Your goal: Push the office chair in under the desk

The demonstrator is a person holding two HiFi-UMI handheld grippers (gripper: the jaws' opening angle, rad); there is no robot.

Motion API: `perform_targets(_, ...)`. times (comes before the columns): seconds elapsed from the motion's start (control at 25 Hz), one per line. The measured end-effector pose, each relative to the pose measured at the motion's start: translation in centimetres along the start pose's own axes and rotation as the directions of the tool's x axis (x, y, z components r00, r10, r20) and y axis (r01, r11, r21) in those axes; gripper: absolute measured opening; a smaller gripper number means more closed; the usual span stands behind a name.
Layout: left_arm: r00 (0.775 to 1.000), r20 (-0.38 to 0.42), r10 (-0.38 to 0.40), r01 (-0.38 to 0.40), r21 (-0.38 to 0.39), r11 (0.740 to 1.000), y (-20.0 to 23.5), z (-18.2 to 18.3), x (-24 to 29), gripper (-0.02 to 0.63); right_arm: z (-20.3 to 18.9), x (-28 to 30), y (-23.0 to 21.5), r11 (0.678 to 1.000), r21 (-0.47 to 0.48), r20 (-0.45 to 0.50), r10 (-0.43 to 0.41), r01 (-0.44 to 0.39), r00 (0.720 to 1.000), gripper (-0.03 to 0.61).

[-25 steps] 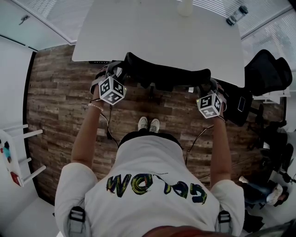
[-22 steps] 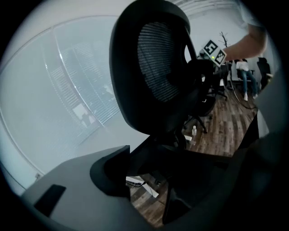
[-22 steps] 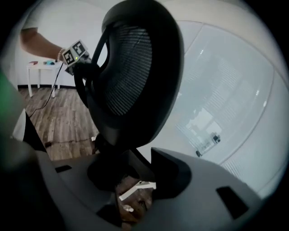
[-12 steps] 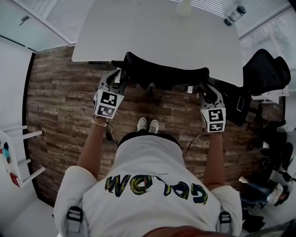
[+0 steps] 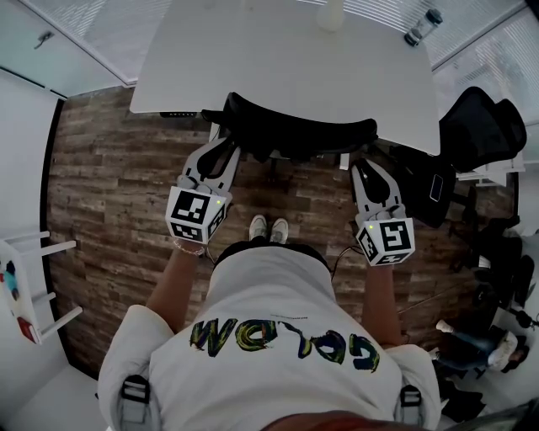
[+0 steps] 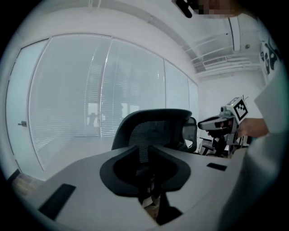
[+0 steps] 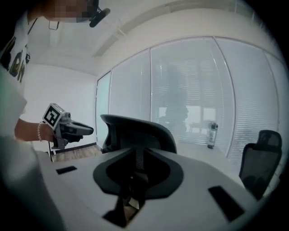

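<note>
The black office chair (image 5: 295,133) stands at the white desk (image 5: 278,59), seat hidden under the top and only its curved backrest showing. My left gripper (image 5: 226,150) is just short of the backrest's left end. My right gripper (image 5: 364,167) hangs a little back from its right end. Neither touches the chair. The jaws of both are closing, with a narrow gap left and nothing between them. The mesh backrest (image 6: 151,128) fills the left gripper view ahead of the jaws. It appears the same way (image 7: 135,133) in the right gripper view.
A bottle (image 5: 421,27) and a white cup (image 5: 331,15) stand at the desk's far edge. A second black chair (image 5: 480,130) and dark gear sit to the right. A small white table (image 5: 25,286) is at the left. The person's shoes (image 5: 269,227) are on the wood floor.
Both grippers have drawn back from the backrest's ends toward the person, and their jaws have narrowed. The chair sits slightly farther under the desk.
</note>
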State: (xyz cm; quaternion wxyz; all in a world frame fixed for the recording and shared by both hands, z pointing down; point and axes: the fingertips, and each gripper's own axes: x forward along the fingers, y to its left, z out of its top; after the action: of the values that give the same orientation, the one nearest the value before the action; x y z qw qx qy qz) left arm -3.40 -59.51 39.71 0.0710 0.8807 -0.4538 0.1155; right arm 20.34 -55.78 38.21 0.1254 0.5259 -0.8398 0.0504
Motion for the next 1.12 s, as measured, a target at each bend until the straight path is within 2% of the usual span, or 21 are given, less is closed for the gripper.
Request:
perform_targets(0.2, 0.997, 0.075, 0.006, -0.004, -0.018, 1.000, -1.5, 2.7, -1.5, 0.052, 2.1, -0.6, 2.8, 0.999, -0.011, 0.035, 0.040, -0.039, 0.999, 0.051)
perform_targets(0.52, 0.988, 0.152, 0.004, 0.002, -0.042, 0.999, -3.5, 5.4, -3.0, 0.035, 6.0, -1.5, 6.1, 0.998, 0.001, 0.100, 0.066, -0.067, 0.993, 0.034)
perform_targets(0.64, 0.986, 0.169, -0.006, 0.017, -0.063, 0.998, -4.2, 6.0, -2.7, 0.035, 7.0, -1.4, 6.4, 0.998, -0.001, 0.113, 0.068, -0.068, 0.991, 0.029)
perform_targets(1.12, 0.981, 0.188, -0.037, 0.052, -0.071, 0.996, -5.1, 7.7, -2.0, 0.026, 8.5, -0.6, 6.7, 0.997, -0.008, 0.123, 0.083, -0.083, 0.989, 0.017)
